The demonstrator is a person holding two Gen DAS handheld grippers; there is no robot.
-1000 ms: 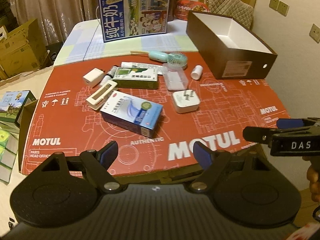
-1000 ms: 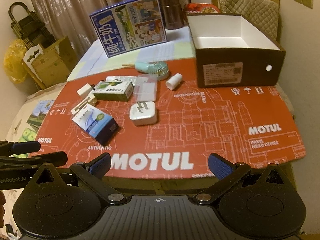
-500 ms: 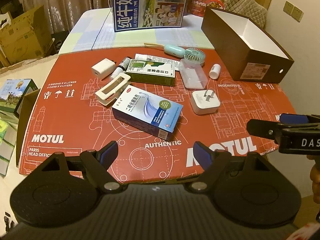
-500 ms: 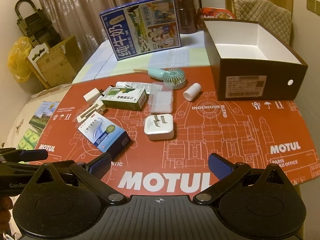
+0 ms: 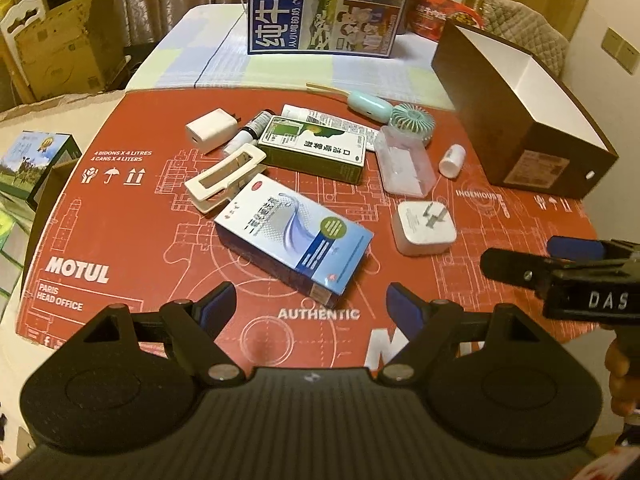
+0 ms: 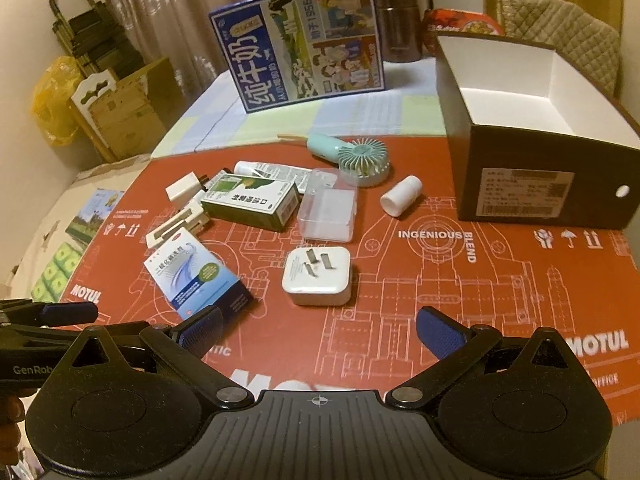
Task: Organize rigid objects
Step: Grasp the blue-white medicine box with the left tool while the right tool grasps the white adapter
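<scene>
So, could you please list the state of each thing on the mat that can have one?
left tongs: open, empty
right tongs: open, empty
brown box: lidless, nothing visible inside
blue medicine box: closed, lying flat
green box: closed, lying flat
white plug: prongs up
clear case: closed
white bottle: on its side
handheld fan: lying flat
</scene>
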